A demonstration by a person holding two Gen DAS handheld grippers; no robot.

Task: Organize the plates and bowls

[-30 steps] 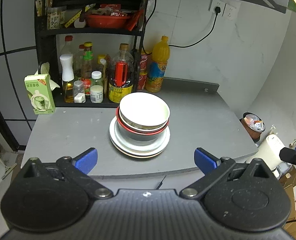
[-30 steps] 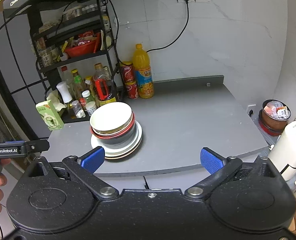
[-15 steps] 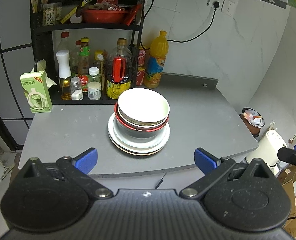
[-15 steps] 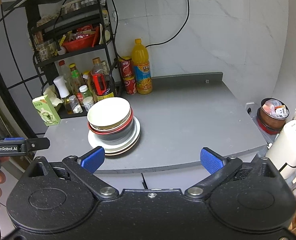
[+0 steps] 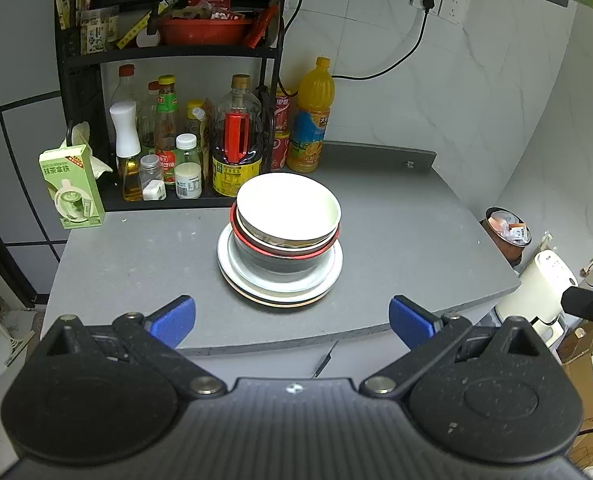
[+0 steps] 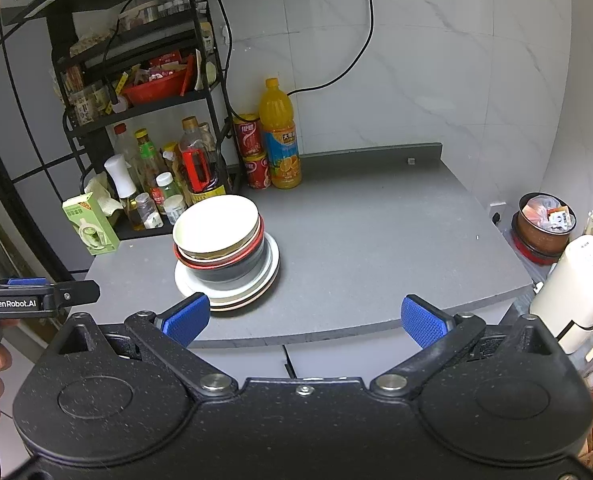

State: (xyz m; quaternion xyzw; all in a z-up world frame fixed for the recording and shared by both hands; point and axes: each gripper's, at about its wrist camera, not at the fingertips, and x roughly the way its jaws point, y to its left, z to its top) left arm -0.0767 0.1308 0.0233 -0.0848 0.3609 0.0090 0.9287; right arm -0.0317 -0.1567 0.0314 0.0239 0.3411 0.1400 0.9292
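The stack of plates [image 5: 280, 284] and bowls [image 5: 288, 212] sits on the grey table [image 5: 396, 240], just in front of the black bottle rack [image 5: 168, 52]. Both the left gripper [image 5: 292, 316] and the right gripper [image 6: 304, 316] hang short of the table's near edge, jaws spread wide and empty.

Cream bowl [image 5: 288, 206] atop red-rimmed bowl [image 5: 284, 249]; white plates [image 5: 280, 286]; grey counter [image 5: 396, 240].

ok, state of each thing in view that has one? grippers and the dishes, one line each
left gripper: open, empty, short of the counter edge
right gripper: open, empty, short of the counter edge
white bowl: upright, empty, top of the stack
red-rimmed bowl: upright, nested under the white bowl
plates: stacked flat under the bowls
orange juice bottle: upright, capped
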